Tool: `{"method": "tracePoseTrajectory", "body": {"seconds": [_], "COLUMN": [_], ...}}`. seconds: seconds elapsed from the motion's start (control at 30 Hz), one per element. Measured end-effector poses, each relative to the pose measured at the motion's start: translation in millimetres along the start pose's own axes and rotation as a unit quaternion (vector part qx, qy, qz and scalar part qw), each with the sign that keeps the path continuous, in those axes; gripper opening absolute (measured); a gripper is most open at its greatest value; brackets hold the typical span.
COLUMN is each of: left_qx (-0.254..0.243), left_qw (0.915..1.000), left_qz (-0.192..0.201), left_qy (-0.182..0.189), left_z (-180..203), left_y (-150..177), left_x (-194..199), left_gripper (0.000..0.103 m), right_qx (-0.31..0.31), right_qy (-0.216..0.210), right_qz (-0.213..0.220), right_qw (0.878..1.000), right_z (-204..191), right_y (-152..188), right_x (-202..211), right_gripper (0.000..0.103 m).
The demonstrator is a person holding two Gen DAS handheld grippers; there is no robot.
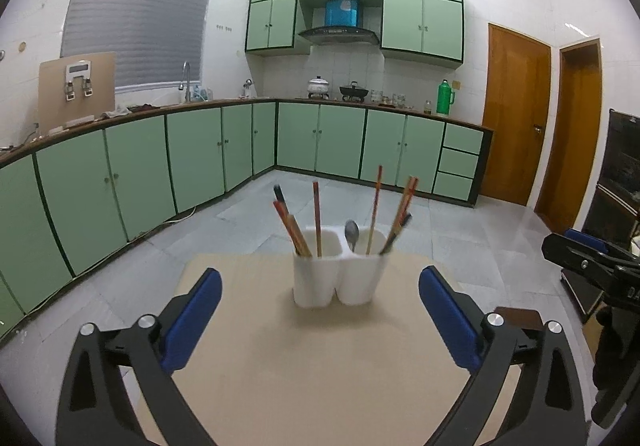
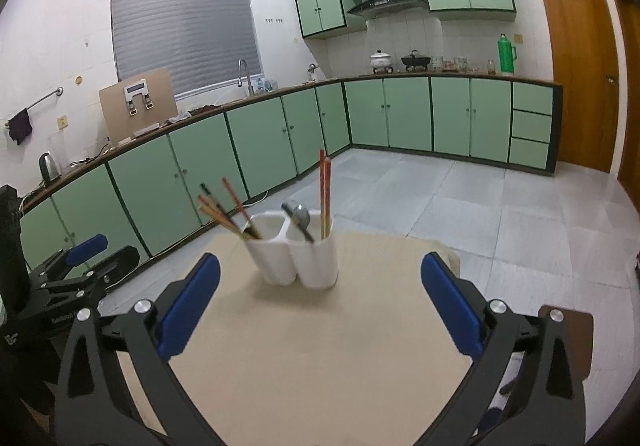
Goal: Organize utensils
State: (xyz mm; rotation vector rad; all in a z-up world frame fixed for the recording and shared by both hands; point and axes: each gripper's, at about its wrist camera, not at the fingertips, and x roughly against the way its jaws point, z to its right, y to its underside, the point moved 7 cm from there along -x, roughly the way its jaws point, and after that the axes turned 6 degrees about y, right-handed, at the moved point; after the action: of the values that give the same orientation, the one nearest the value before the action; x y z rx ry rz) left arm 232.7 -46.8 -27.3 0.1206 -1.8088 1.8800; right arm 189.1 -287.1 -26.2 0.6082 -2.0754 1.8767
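Both grippers, left gripper point(image 1: 320, 310) and right gripper point(image 2: 320, 302), hover with fingers apart, empty; the holder point(image 1: 340, 278) already has chopsticks point(image 1: 317, 218) and spoon point(image 1: 352, 235). Sorting looks finished or nearly so; any next move needs a careful pinch.

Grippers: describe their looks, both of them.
Left gripper and right gripper match: black angular frames with cut-out openings, silver round bolts at the joints, and long blue pads lining each finger. The cameras show no cables or sleeves.

A glossy white plastic holder point(image 1: 334, 280) carries a shiny metal spoon point(image 1: 352, 234) on a matt tabletop point(image 1: 320, 366).
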Motion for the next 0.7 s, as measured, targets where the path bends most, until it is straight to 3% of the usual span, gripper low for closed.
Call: {"method": "tracePoseTrajectory", "body": {"seconds": [0.3,0.7], "left_qx": [-0.009,-0.031], "left_qw": [0.9999,0.9993], "left_qz": [-0.008,0.021], "left_qy": [0.003,-0.005], "left_z": [19,43], "left_y": [23,11], "left_x": [39,83], "left_gripper": [0.097,0.097], "right_qx": [0.024,0.044], "right_qy": [-0.004,-0.013], "right_qz": [0.002,0.030], "right_qw": [1.000,0.998], "right_z": [-24,-37], "right_y": [25,17], "right_x": [44,93], "right_gripper": [0.098,0.098]}}
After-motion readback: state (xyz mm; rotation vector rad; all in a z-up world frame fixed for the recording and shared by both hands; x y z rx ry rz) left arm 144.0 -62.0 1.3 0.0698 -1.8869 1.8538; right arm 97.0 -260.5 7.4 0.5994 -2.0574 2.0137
